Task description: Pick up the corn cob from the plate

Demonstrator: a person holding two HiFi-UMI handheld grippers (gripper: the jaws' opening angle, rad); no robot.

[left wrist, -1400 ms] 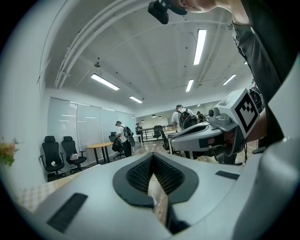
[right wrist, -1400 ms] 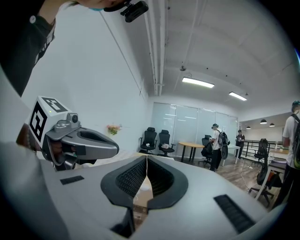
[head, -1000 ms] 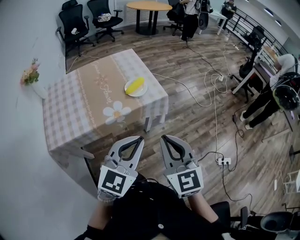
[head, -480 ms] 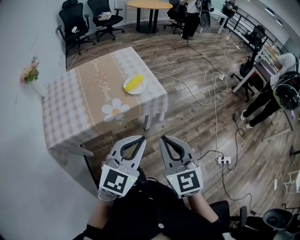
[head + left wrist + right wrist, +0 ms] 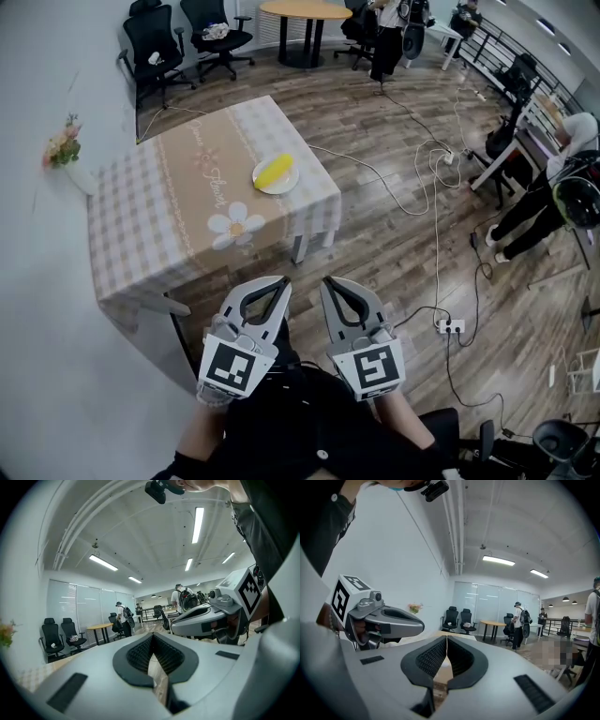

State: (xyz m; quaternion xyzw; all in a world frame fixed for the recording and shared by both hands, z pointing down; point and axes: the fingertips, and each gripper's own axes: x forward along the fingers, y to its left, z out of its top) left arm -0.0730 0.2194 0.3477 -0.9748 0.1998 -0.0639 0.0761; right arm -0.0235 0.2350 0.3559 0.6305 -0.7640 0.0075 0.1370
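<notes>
A yellow corn cob (image 5: 275, 171) lies on a white plate (image 5: 263, 183) near the right edge of a table (image 5: 169, 216) with a checked cloth. My left gripper (image 5: 279, 282) and right gripper (image 5: 329, 282) hang side by side well short of the table, over the wooden floor, both shut with nothing between their jaws. In the left gripper view my left gripper (image 5: 153, 636) shows its pads pressed together. The right gripper (image 5: 446, 638) looks the same in its own view. The corn is in neither gripper view.
Cables (image 5: 427, 202) and a power strip (image 5: 447, 324) trail over the floor to the right. Black office chairs (image 5: 178, 37) and a round table (image 5: 307, 11) stand beyond the checked table. People (image 5: 389, 33) stand at the back and right. A vase of flowers (image 5: 62, 148) sits at the table's left.
The table and plate have shifted slightly in the head view. Both grippers keep their places, shut.
</notes>
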